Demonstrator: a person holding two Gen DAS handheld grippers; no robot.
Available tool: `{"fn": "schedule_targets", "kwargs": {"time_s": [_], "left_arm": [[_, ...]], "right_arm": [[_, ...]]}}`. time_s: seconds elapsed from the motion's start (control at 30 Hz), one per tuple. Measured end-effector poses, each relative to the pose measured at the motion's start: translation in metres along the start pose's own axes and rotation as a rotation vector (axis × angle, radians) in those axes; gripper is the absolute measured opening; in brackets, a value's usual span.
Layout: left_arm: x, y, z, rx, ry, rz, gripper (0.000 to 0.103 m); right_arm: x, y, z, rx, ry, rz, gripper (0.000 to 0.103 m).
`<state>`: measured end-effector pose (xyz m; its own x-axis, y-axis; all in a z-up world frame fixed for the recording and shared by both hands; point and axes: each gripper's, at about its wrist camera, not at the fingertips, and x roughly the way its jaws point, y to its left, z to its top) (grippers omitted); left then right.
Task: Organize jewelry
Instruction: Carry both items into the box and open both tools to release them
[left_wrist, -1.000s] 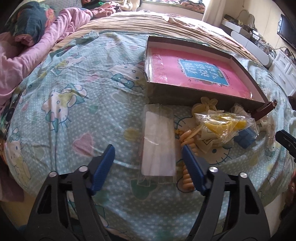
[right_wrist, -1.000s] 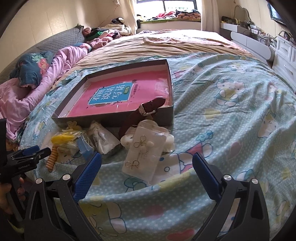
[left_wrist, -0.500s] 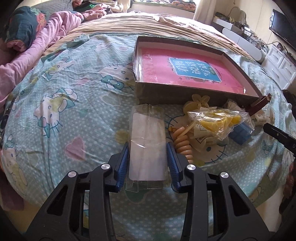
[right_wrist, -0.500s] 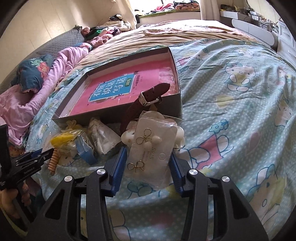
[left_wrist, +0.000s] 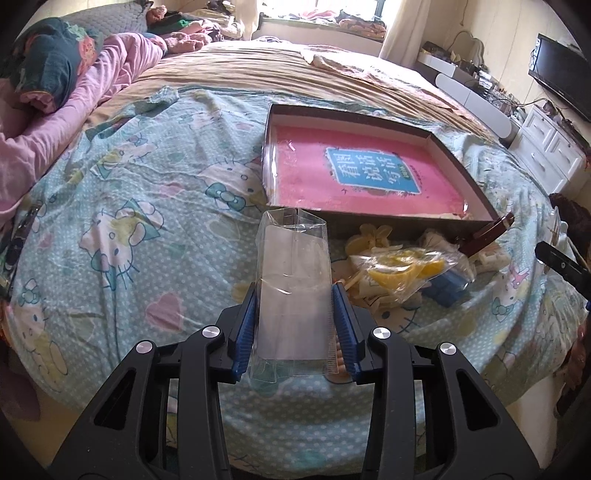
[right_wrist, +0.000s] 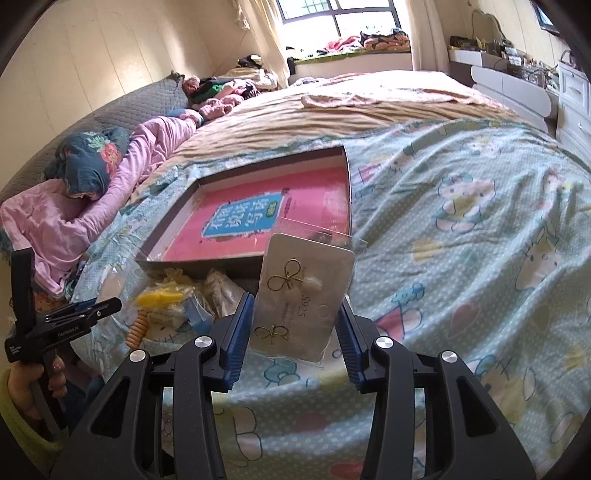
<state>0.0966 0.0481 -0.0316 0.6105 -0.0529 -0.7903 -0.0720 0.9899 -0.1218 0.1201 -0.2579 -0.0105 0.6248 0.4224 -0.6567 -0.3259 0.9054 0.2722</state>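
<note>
My left gripper (left_wrist: 293, 328) is shut on a clear plastic packet (left_wrist: 293, 284) and holds it lifted off the bed, tilted up toward the box. My right gripper (right_wrist: 293, 339) is shut on a white earring card (right_wrist: 304, 295) in a clear sleeve, with gold bow earrings on it, also lifted. A dark shallow box (left_wrist: 373, 170) with a pink book inside lies on the bed ahead; it also shows in the right wrist view (right_wrist: 258, 214). Loose jewelry and hair items (left_wrist: 402, 269) lie in a heap in front of the box.
A brown strap (left_wrist: 493, 230) leans on the box's near right corner. An orange spiral hair tie (right_wrist: 137, 328) lies by the heap. A pink quilt and dark pillow (left_wrist: 55, 74) lie at the left. White drawers (left_wrist: 550, 147) stand at the right of the bed.
Both grippers were open a second ago. Each has closed on its packet and lifted it off the bed, tilting it upward.
</note>
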Motion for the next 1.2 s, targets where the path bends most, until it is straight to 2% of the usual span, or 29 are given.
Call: {"fn": "schedule_targets", "kwargs": {"time_s": [0.33, 0.87, 1.2], "left_arm": [[-0.003, -0.012, 0.022, 0.019, -0.025, -0.017, 0.031], [0.021, -0.026, 0.062, 0.008, -0.037, -0.049, 0.031], [0.047, -0.032, 0.083, -0.016, -0.030, -0.070, 0.031]], "right_arm": [[-0.002, 0.012, 0.033, -0.036, -0.077, 0.049, 0.042], [0.028, 0.016, 0.068, -0.049, -0.109, 0.038, 0.042], [0.050, 0.014, 0.080, -0.046, -0.093, 0.013, 0.042]]}}
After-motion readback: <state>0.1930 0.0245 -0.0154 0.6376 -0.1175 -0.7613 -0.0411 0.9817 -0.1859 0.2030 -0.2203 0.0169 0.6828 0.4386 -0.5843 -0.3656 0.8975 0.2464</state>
